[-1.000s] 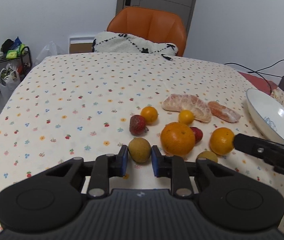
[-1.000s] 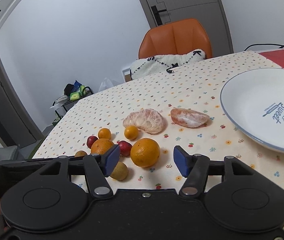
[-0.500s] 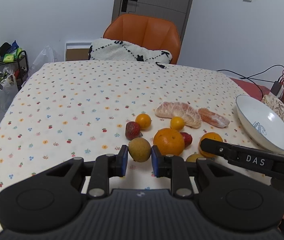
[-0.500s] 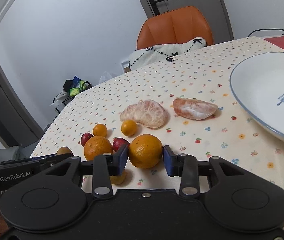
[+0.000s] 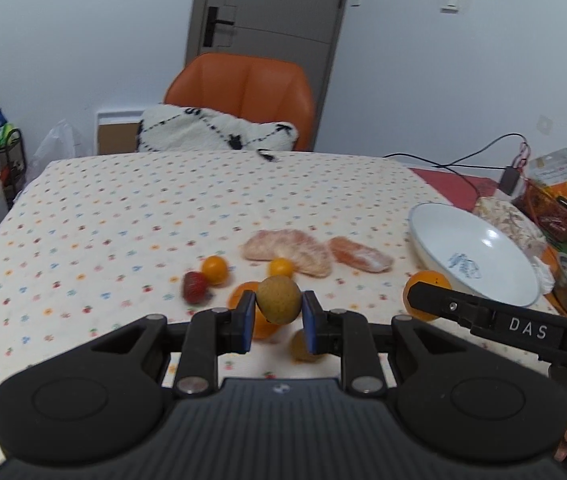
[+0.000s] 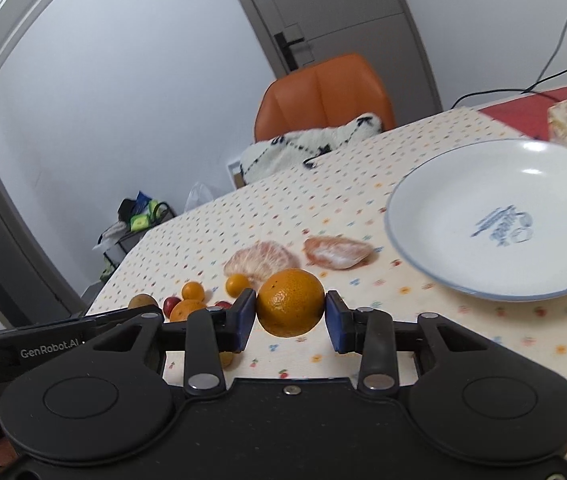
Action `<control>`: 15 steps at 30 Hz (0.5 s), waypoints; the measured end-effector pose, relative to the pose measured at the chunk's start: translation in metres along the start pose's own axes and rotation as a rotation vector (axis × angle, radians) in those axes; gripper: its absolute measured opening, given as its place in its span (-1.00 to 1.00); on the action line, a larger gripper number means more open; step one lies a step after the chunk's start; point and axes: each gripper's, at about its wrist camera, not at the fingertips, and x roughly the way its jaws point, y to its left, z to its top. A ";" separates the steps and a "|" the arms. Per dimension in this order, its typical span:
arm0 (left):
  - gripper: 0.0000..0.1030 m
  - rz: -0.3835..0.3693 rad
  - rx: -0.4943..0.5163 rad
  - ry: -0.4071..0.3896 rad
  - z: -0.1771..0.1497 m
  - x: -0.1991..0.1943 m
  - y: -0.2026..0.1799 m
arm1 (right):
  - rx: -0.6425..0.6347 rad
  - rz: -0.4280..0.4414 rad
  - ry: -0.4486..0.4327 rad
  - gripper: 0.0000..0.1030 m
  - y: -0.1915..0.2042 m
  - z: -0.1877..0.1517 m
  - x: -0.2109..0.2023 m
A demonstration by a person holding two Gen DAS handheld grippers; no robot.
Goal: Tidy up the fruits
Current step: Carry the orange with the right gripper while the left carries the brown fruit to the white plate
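Left gripper (image 5: 278, 322): clamped on brown fruit (image 5: 278, 299).
Right gripper (image 6: 288, 325): clamped on orange (image 6: 290, 308).
Advice: lower each gently inside white plate (image 6: 435, 264).

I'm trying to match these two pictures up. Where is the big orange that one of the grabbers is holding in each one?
Left wrist view: the orange shows at right of centre, partly hidden behind the right gripper's black arm, near the white plate.
Right wrist view: the orange sits at centre, between the right gripper's blue fingers.
Shared landmark: the orange chair.
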 end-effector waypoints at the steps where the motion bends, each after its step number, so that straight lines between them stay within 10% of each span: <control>1: -0.55 -0.007 0.005 -0.001 0.000 0.000 -0.004 | 0.003 -0.006 -0.007 -0.31 -0.003 0.000 -0.004; 15: -0.55 -0.072 0.064 -0.013 0.005 0.002 -0.049 | 0.045 -0.075 -0.088 -0.31 -0.038 0.005 -0.042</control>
